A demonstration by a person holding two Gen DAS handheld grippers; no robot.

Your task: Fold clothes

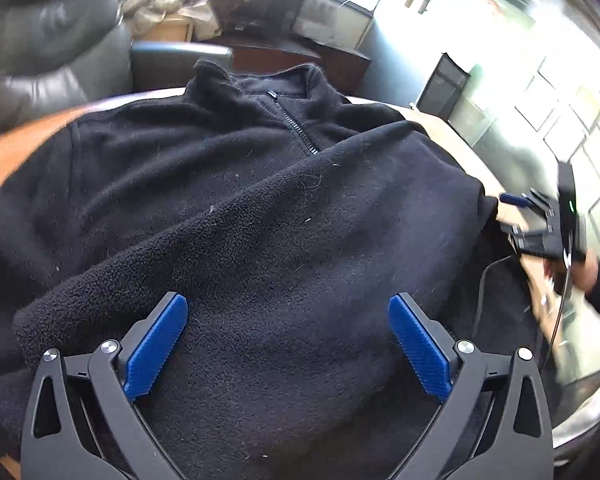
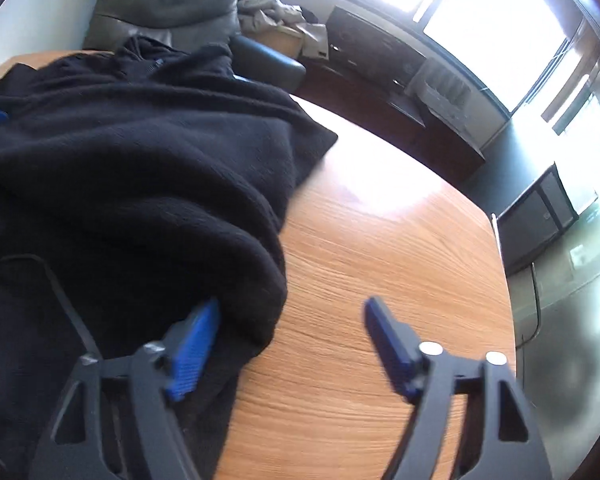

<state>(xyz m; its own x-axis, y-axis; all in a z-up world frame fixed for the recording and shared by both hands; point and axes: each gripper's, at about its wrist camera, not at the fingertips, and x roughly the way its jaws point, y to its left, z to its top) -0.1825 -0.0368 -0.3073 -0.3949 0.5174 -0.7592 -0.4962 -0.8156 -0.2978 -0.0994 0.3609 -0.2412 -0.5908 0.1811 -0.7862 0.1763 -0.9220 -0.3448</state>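
Across the wooden table (image 2: 380,264) lay your black fleece pullover (image 1: 236,208), front up, its nap pilled and flecked with pale lint, the stand-up collar pointing toward the far edge and a short metal zipper (image 1: 296,128) running down from it. Your left gripper (image 1: 288,340) hovered over the lower body of the garment with its blue ribbed pads (image 1: 158,344) spread wide, nothing between them. Your right gripper (image 2: 292,344) was likewise splayed at the pullover's right edge: its left pad (image 2: 194,354) sat against a rolled fold of the fleece, while the other pad was over bare, grained wood. Only the left wrist view showed the collar and zipper clearly, and it caught your right gripper from the side near the table's rim. Only the right wrist view showed the broad uncovered stretch of tabletop, washed with window glare, and a grey leather armchair (image 2: 168,4) beyond the garment.
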